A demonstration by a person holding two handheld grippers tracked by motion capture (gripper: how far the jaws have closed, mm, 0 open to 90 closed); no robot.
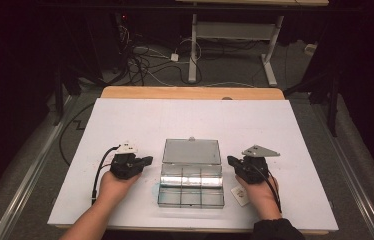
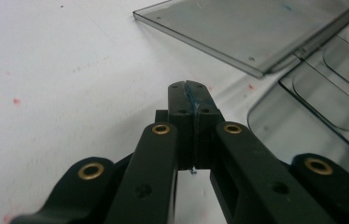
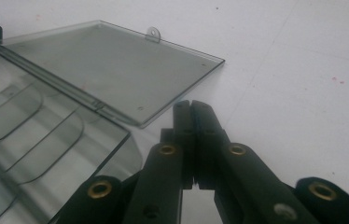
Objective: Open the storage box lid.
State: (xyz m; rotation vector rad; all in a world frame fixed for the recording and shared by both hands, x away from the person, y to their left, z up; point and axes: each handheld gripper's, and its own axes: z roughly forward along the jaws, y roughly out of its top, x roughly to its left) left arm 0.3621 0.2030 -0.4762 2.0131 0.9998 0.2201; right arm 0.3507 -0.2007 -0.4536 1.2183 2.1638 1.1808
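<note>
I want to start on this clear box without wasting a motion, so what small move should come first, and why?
Probably open one gripper first. The left gripper and right gripper rest on the white table beside the clear box, both with jaws pressed shut and holding nothing. The lid already lies flat open and the compartments look empty, so shut jaws can grip nothing yet.

Clear compartment box [image 1: 191, 187] lies open on the white table, lid [image 1: 192, 151] flat behind
</note>
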